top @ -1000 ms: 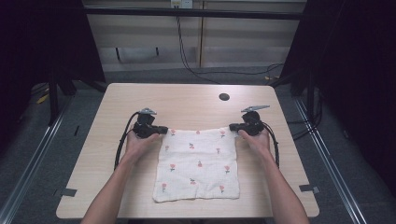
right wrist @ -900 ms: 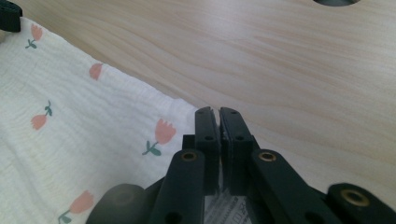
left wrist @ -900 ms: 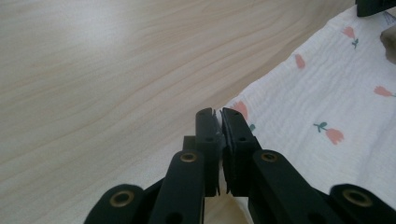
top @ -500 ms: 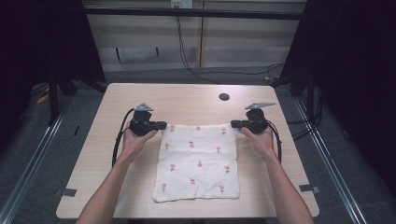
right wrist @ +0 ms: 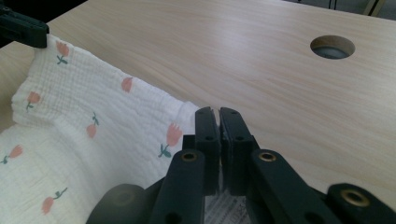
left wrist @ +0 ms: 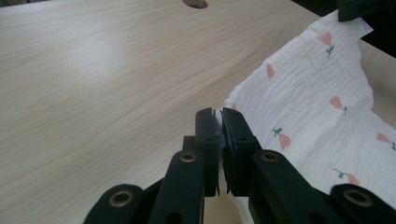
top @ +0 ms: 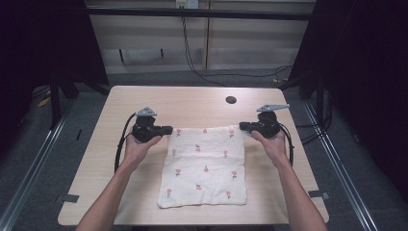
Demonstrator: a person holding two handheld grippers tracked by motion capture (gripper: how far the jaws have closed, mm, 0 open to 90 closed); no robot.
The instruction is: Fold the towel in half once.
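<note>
A white cloth [top: 204,166] printed with small pink tulips lies spread on the wooden table [top: 192,103]. My left gripper [top: 166,129] is shut on its far left corner, and my right gripper [top: 243,126] is shut on its far right corner. In the left gripper view the jaws [left wrist: 218,114] pinch the cloth [left wrist: 322,107] edge, and the right gripper [left wrist: 359,7] shows at the top right. In the right gripper view the jaws [right wrist: 218,114] clamp the cloth [right wrist: 93,121], with the left gripper [right wrist: 21,28] at the top left. The far edge hangs slightly raised between them.
A round cable hole [top: 231,100] sits in the table beyond the cloth, also seen as the hole [right wrist: 332,46] in the right gripper view. Bare wood lies beyond and on both sides of the cloth. Cables trail from each gripper along the forearms.
Both grippers have moved a little away from the person and slightly apart, drawing the cloth's far edge straighter and tauter. Both stay shut on the corners.
</note>
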